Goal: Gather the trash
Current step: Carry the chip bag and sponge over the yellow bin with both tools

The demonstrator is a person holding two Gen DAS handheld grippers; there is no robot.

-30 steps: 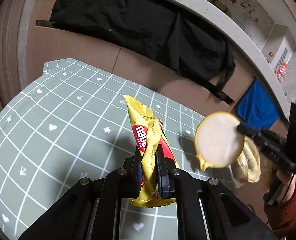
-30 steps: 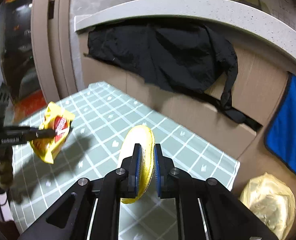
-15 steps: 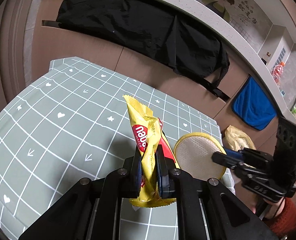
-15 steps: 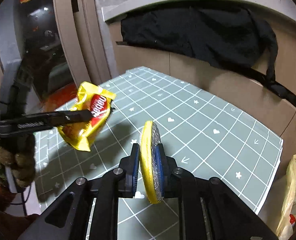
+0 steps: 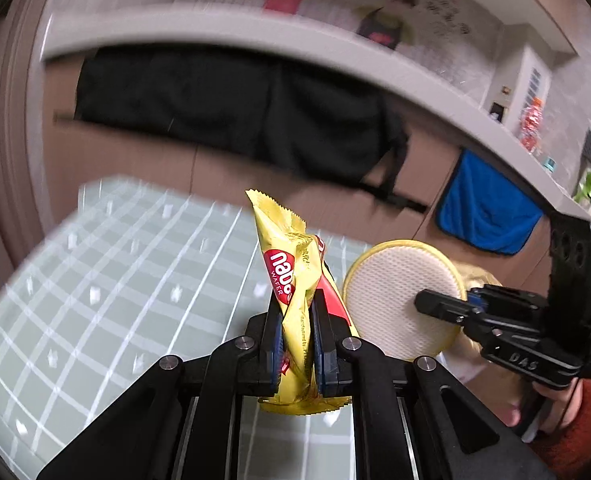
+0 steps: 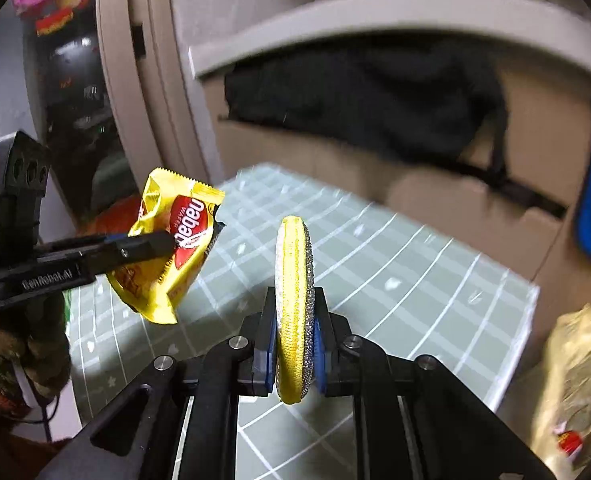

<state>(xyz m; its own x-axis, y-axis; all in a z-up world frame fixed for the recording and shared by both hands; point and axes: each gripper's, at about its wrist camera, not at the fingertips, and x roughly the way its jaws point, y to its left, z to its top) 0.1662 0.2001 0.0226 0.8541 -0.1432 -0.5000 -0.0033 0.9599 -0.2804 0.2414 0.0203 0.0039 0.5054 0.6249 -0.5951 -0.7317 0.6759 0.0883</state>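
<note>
Both hands have swung toward the 3 o'clock side since a sec ago — the yellow bag (image 6: 575,392) sits closer now, at 4 o'clock in the right wrist view. Left gripper (image 5: 298,320) fingers are pinching the wafer wrapper (image 5: 291,280) upright, and right gripper (image 6: 294,334) fingers are pressed on the round scrub pad (image 6: 294,300), held on edge. Prob both are lifted off the tabletop (image 6: 415,272) so they can go into that bag together. Black cloth (image 5: 235,108) and blue towel (image 5: 483,216) hang at 12–2 o'clock, well apart. Nothing blocks the way, imo, tho the tabletop's corner is close to the bag.
</note>
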